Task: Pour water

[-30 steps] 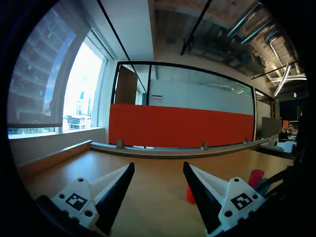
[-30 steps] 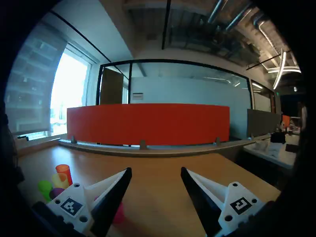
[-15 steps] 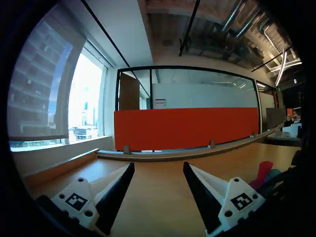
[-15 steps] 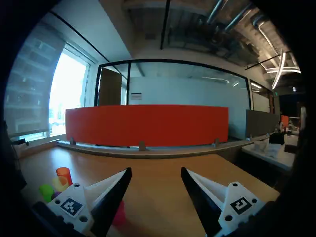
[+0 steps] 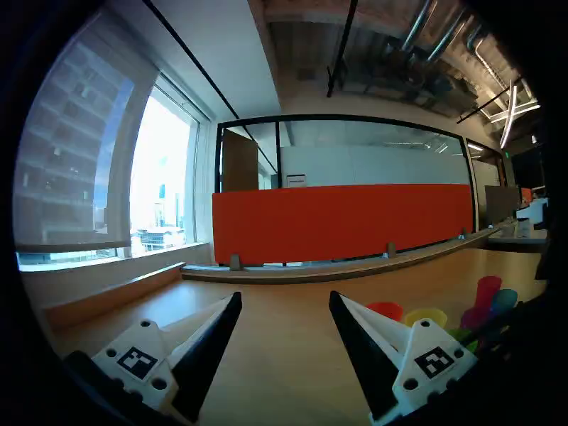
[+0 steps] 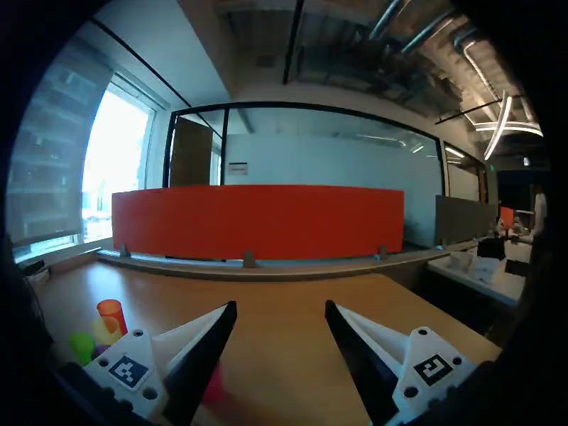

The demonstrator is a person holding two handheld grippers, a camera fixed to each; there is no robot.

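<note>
Left gripper view: left hand-held gripper (image 5: pixel 285 297) gaping open, holding nothing. At least four cups sit by its right finger on the wood counter (image 5: pixel 284 369): red cup (image 5: pixel 385 309), yellow cup (image 5: pixel 424 316), tall pink cup (image 5: pixel 487 290), teal cup (image 5: pixel 505 299).

Right gripper view: right hand-held gripper (image 6: pixel 280 305) open too. Orange cup (image 6: pixel 111 314) and green cup (image 6: pixel 82 346) sit low left, with a magenta cup (image 6: pixel 214 383) half hidden behind its left finger. Orange divider (image 6: pixel 255 220) behind.

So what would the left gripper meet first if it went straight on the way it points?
Probably nothing close: the open left gripper aims over the wooden table toward the orange partition; the coloured cups sit off to its right.
</note>
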